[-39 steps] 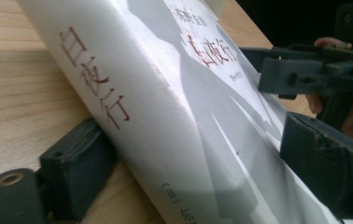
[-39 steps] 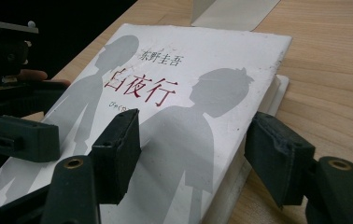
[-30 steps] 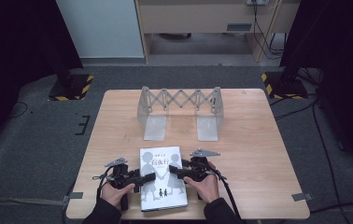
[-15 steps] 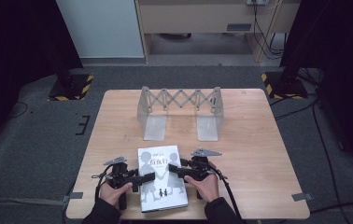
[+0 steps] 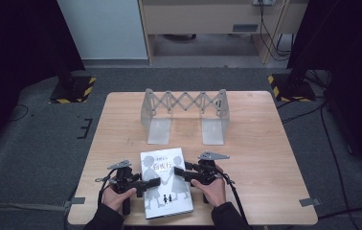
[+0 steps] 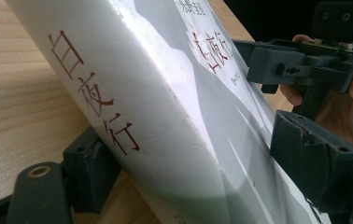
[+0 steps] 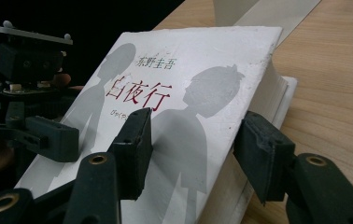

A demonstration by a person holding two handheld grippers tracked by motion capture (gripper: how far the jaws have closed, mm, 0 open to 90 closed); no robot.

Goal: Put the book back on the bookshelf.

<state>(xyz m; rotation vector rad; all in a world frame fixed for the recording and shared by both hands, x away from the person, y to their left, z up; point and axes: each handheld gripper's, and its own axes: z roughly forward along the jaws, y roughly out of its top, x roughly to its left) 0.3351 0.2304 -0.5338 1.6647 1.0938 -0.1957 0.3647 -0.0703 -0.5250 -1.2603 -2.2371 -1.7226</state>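
Note:
A white book with grey silhouettes and red characters lies near the table's front edge. My left gripper comes in from the left. In the left gripper view its jaws press on the book, one under the spine and one on the cover, so the left gripper is shut on it. My right gripper reaches in from the right. Its jaws have just been closing. In the right gripper view the right gripper straddles the book, one jaw over the cover and the other beside the page edges, not clamped.
A grey metal folding rack stands at the back of the wooden table. Two stand bases with yellow-black stripes sit on the dark floor beyond the table's far corners.
Both hands and the book stay in place; the high view shows no clear difference.

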